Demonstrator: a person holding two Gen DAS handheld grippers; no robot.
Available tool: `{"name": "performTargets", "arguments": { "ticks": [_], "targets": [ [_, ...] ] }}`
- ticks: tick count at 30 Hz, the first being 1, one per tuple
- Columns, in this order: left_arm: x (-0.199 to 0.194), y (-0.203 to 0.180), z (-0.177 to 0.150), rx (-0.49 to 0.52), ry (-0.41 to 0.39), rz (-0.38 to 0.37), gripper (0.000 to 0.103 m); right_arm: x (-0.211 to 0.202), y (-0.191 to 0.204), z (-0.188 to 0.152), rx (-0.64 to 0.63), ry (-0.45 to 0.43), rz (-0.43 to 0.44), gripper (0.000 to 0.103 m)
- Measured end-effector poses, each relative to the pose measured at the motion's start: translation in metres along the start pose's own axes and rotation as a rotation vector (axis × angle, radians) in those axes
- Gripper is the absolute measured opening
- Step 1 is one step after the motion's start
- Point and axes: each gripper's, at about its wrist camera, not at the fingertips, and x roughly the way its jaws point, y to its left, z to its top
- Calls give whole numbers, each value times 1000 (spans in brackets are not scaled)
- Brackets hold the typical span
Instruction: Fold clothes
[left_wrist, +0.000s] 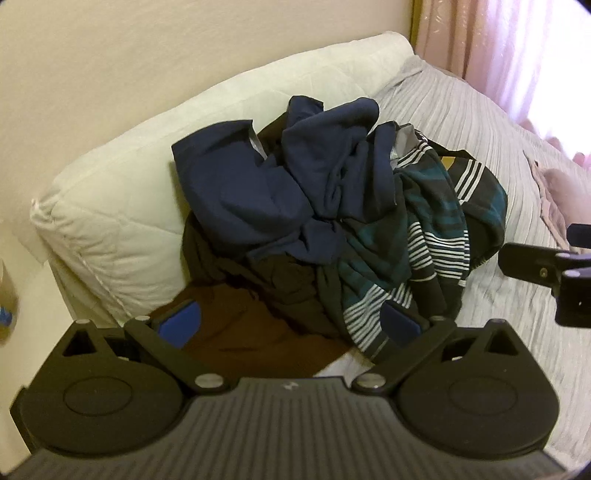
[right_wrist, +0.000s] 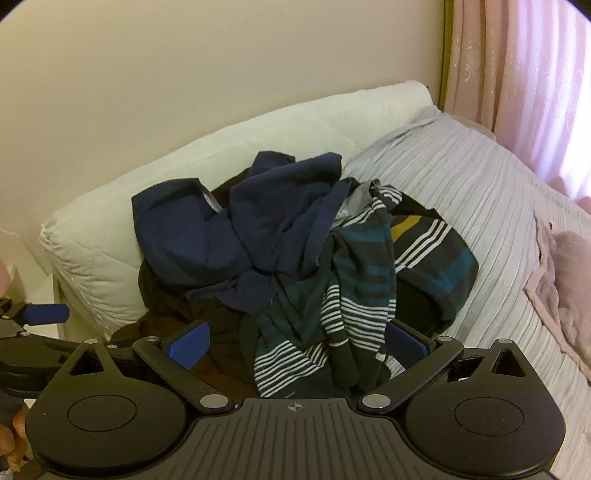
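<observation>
A heap of clothes lies on the bed against a white pillow (left_wrist: 110, 206). On top is a navy garment (left_wrist: 280, 173), also in the right wrist view (right_wrist: 236, 229). To its right is a striped teal, black and white garment (left_wrist: 406, 236) (right_wrist: 354, 295). A brown garment (left_wrist: 251, 325) lies at the front left, also in the right wrist view (right_wrist: 221, 369). My left gripper (left_wrist: 290, 325) is open and empty just before the brown garment. My right gripper (right_wrist: 299, 347) is open, its jaws on either side of the striped garment's front edge, holding nothing.
The bed has a grey ribbed cover (left_wrist: 461, 122) (right_wrist: 480, 192). A pink cloth (right_wrist: 565, 295) lies on its right. A cream wall (right_wrist: 221, 74) is behind the pillow and a pink curtain (right_wrist: 517, 74) hangs at the right. The left gripper shows at the right wrist view's left edge (right_wrist: 44, 314).
</observation>
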Motion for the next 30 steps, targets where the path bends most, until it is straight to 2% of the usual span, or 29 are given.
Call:
{"name": "performTargets", "arguments": {
  "ticks": [5,8,11,18,30],
  "targets": [
    [9,8,8,-4,-2,22,102,10,-1,1,-2,19,49,103],
    [13,11,12,-7,-8,39,102,10,-3,-3,4,-6,52,103],
    [4,2,1,-13,-57,85,102,7,-6,-2,3,-12,67,103],
    [-10,-4,0,-3,-73,126,102,5,-19,-6,9,-12,102,103],
    [-12,-10,-1,20,-63,113,102,1,-23,-10,7,-10,105,103]
  ]
}}
